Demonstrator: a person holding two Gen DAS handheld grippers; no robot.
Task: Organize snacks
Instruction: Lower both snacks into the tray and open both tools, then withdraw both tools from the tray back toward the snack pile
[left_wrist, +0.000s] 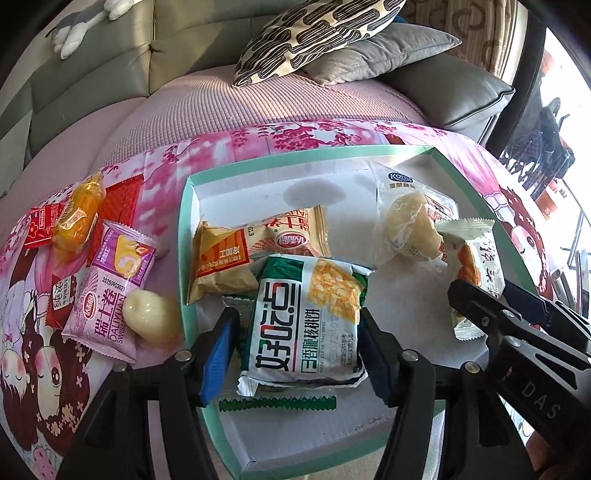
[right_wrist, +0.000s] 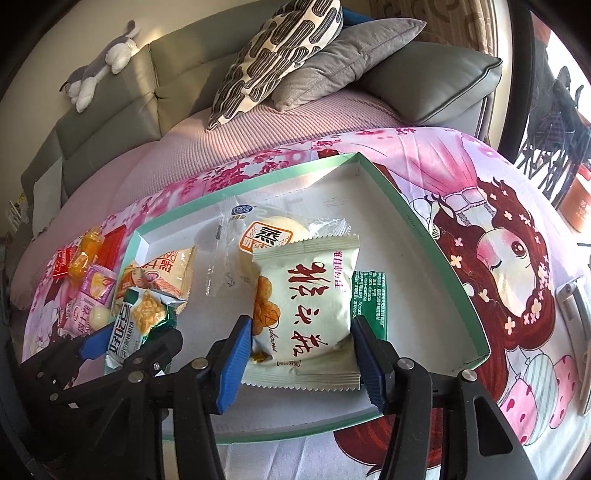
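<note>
A shallow mint-rimmed box lid (left_wrist: 186, 206) (right_wrist: 436, 236) lies on a pink cartoon cloth. My left gripper (left_wrist: 297, 350) is shut on a green-and-white walnut-cake packet (left_wrist: 306, 317) over the lid; the packet also shows in the right wrist view (right_wrist: 133, 325). My right gripper (right_wrist: 301, 354) is shut on a cream packet with red characters (right_wrist: 314, 314), seen in the left wrist view (left_wrist: 471, 266). An orange-cream packet (left_wrist: 258, 243) and a clear steamed-cake bag (left_wrist: 410, 225) lie in the lid.
Left of the lid on the cloth lie a purple Swiss-roll packet (left_wrist: 110, 291), a pale jelly (left_wrist: 151, 314), an orange wrapped candy (left_wrist: 77, 218) and red packets (left_wrist: 40, 225). A green packet (right_wrist: 373, 295) lies under the cream one. Sofa cushions (right_wrist: 280, 55) stand behind.
</note>
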